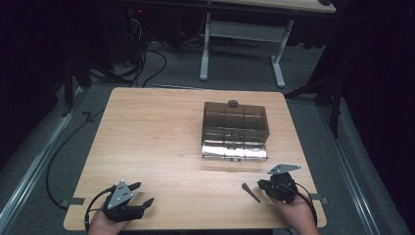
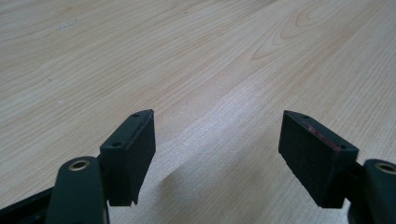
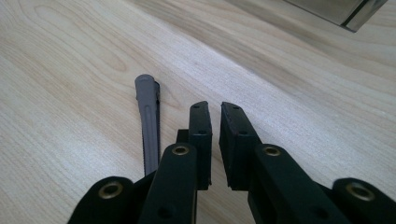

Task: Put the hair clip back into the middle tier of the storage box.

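One pale wooden table (image 1: pixel 161 137) stands on grey carpet, a white-legged desk (image 1: pixel 242 36) at twelve o'clock. A smoky clear box (image 1: pixel 235 128) sits right of centre, contents unclear. The left gripper (image 1: pixel 142 193) gapes, empty. The right gripper (image 3: pixel 214 140), nearly closed on nothing, lies beside a grey stick (image 3: pixel 148 126).

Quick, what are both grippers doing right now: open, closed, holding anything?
Left gripper: jaws wide open, nothing between them.
Right gripper: jaws slightly apart, nothing held; a grey stick lies on the table beside them.
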Tool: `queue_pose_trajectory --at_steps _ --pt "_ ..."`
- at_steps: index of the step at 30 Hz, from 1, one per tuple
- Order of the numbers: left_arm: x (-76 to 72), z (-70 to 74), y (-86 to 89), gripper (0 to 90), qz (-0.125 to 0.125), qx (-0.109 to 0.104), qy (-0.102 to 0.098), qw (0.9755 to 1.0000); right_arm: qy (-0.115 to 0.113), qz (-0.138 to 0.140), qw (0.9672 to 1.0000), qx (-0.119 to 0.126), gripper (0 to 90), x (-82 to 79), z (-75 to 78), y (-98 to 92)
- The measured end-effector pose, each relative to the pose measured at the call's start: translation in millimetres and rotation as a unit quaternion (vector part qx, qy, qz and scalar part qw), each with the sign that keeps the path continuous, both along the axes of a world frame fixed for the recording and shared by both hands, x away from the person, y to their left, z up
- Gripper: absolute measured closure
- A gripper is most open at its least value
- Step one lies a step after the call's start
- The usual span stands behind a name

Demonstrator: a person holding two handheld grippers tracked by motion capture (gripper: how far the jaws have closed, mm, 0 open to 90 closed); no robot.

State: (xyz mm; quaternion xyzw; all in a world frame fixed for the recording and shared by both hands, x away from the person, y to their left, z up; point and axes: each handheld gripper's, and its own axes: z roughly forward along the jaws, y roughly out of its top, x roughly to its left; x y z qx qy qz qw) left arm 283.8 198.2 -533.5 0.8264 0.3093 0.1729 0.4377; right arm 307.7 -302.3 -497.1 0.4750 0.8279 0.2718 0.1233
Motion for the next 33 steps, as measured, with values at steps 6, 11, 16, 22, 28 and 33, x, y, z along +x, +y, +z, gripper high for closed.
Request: queue_pose_trajectory --at_steps 6,11,16,22,28,33 --pt "-0.3 0.0 -0.6 27.9 -0.003 0.002 -0.001 1.0000 0.028 0.009 0.9995 -0.014 79.0 4.2 3.7 3.7" --pt "-0.3 -0.1 -0.5 27.9 -0.002 0.001 -0.002 1.0000 0.043 0.011 0.9987 -0.026 78.9 6.2 6.2 8.4" --pt "-0.5 0.0 -0.6 27.9 -0.003 0.002 -0.002 1.0000 0.052 0.028 0.9971 -0.047 78.8 9.2 6.6 13.0" --pt "-0.7 -0.1 -0.9 27.9 -0.003 0.003 -0.004 1.0000 0.076 0.027 0.9951 -0.056 78.8 13.4 8.5 15.0" --pt "-0.7 -0.1 -0.8 27.9 -0.004 0.003 -0.003 1.0000 0.106 0.023 0.9919 -0.065 76.7 16.7 10.4 14.4" --pt "-0.8 0.0 -0.8 27.9 -0.005 0.004 -0.003 1.0000 0.115 0.036 0.9895 -0.080 75.8 20.1 11.2 13.7"
